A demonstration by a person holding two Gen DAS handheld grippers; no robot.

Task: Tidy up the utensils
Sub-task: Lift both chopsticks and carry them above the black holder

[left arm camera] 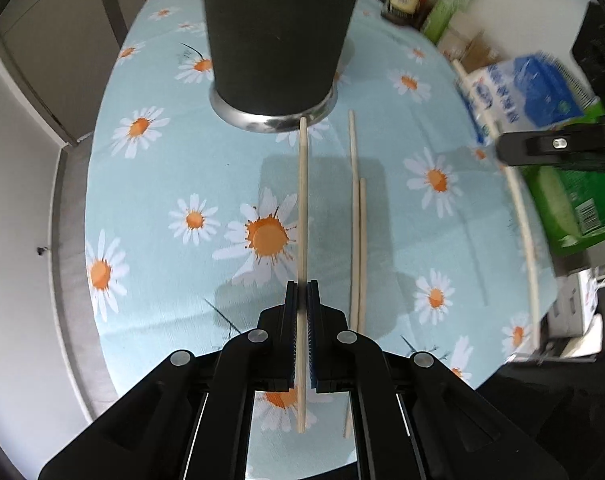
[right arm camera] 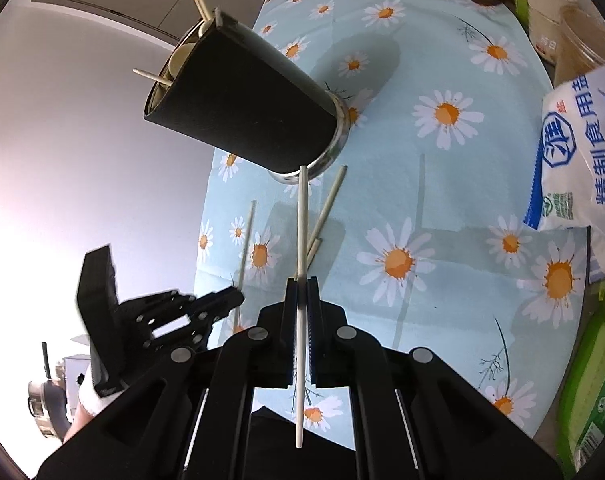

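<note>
While your left gripper [left arm camera: 301, 292] is clamped on one pale chopstick [left arm camera: 302, 200], your right gripper [right arm camera: 301, 288] pinches a white chopstick [right arm camera: 301, 220] the same way; two loose chopsticks [left arm camera: 357, 232] lie side by side on the daisy tablecloth [left arm camera: 162, 168] just beyond; farther off stands the black utensil cup [right arm camera: 246, 100], sticks poking from its mouth.

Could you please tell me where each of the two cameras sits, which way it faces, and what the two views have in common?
Left wrist: on the left gripper, facing steeply down its fingers at the tablecloth; clamped chopstick, right gripper at the edge.
Right wrist: on the right gripper, angled down; own white chopstick, left gripper, a white-sleeved wrist.
Shared: black utensil holder, two loose chopsticks, salt bag.
</note>
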